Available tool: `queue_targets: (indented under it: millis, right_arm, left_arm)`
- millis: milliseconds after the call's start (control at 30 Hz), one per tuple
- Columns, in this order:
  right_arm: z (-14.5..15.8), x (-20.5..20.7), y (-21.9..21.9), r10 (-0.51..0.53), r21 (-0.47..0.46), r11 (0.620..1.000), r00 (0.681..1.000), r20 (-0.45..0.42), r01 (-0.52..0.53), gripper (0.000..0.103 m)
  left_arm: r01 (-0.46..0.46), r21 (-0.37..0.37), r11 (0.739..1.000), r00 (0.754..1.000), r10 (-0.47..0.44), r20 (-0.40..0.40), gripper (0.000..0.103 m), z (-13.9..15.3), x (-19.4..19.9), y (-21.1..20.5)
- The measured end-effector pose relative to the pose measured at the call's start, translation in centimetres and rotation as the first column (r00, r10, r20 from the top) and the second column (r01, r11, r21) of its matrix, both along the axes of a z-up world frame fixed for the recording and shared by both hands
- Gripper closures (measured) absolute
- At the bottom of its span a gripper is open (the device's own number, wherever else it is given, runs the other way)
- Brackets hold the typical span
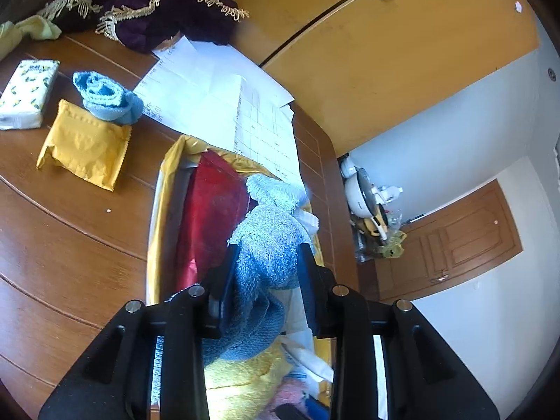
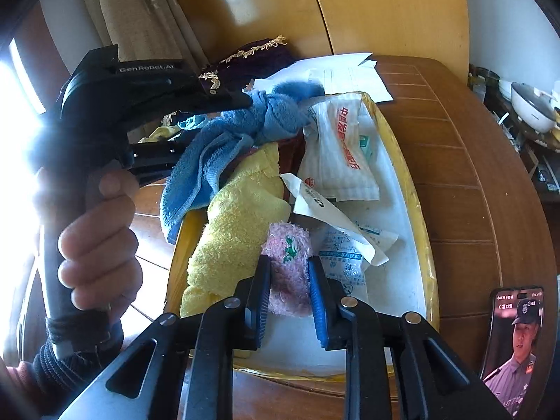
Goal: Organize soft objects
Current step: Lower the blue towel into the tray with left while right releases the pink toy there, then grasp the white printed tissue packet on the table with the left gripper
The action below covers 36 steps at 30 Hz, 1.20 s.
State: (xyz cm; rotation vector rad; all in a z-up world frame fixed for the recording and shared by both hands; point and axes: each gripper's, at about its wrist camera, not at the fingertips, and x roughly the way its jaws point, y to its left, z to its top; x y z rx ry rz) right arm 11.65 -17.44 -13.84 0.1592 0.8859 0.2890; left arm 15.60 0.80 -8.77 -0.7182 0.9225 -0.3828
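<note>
My left gripper (image 1: pixel 268 259) is shut on a blue towel (image 1: pixel 269 234), holding it bunched above a yellow-rimmed tray (image 1: pixel 157 210). The right wrist view shows that same towel (image 2: pixel 217 154) hanging from the left gripper (image 2: pixel 245 100), whose handle a hand (image 2: pixel 98 245) holds. My right gripper (image 2: pixel 290 280) sits low in the tray (image 2: pixel 406 182), its fingers pressed on either side of a fluffy pink cloth (image 2: pixel 288 245). A yellow towel (image 2: pixel 238 217) lies beside the pink cloth. A red cloth (image 1: pixel 210 210) lies in the tray's far end.
A rolled blue towel (image 1: pixel 105 96), a yellow packet (image 1: pixel 84 143) and a tissue pack (image 1: pixel 26 94) lie on the wooden table. Papers (image 1: pixel 210 84) and a fringed purple cloth (image 1: pixel 157 10) lie behind. White packets (image 2: pixel 336 150) fill the tray's right side. A phone (image 2: pixel 514 343) lies at the near right.
</note>
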Motion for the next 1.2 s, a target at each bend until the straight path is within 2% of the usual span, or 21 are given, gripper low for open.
queue_targets:
  millis: [200,233,267,333,433,633,767,933,1100,1200]
  right_arm:
    - [1.2,-1.2,0.2,-0.012,-0.004,1.000,0.999,0.036,0.012,0.075]
    - [1.5,-1.4,0.2,-0.014,-0.003,1.000,0.999,0.045,0.014,0.073]
    - [1.8,-1.6,0.2,-0.014,-0.003,1.000,0.999,0.049,0.014,0.067]
    - [2.4,-2.2,0.3,-0.012,0.004,1.000,0.998,0.064,0.011,0.058]
    - [3.2,-2.9,0.8,-0.003,0.008,1.000,0.997,0.079,0.003,0.058]
    - [4.4,-3.8,2.4,0.032,0.006,0.999,0.993,0.118,-0.032,0.058]
    - [4.6,-3.8,3.7,0.067,0.019,0.997,0.990,0.122,-0.070,0.058]
    - [4.3,-3.0,6.3,0.116,0.032,0.992,0.988,0.101,-0.120,0.058]
    - [4.2,-1.5,9.3,0.197,0.059,0.978,0.978,0.074,-0.201,0.058]
    - [3.9,-0.2,10.4,0.207,0.078,0.975,0.977,0.047,-0.210,0.058]
  left_arm:
    - [0.033,0.012,0.999,0.999,-0.033,0.004,0.062,0.4,-0.5,0.0]
    - [0.040,0.009,0.999,0.999,-0.040,0.009,0.056,0.5,-0.7,0.1]
    - [0.043,0.007,0.999,0.999,-0.043,0.016,0.052,0.7,-0.9,0.3]
    - [0.047,0.002,0.999,0.999,-0.047,0.028,0.051,1.2,-1.6,0.8]
    - [0.055,-0.003,0.999,0.997,-0.054,0.055,0.046,2.1,-2.7,1.7]
    - [0.035,0.010,0.999,0.994,-0.036,0.103,0.045,3.3,-4.8,4.1]
    - [0.011,-0.027,1.000,0.997,-0.009,0.081,0.045,2.4,-6.2,6.6]
    - [-0.078,-0.045,0.996,0.995,0.081,0.059,0.045,1.0,-7.4,10.5]
    - [-0.158,-0.026,0.987,0.987,0.159,0.037,0.045,0.1,-7.9,13.9]
    - [-0.196,-0.003,0.981,0.980,0.196,0.027,0.045,-0.4,-8.0,15.5]
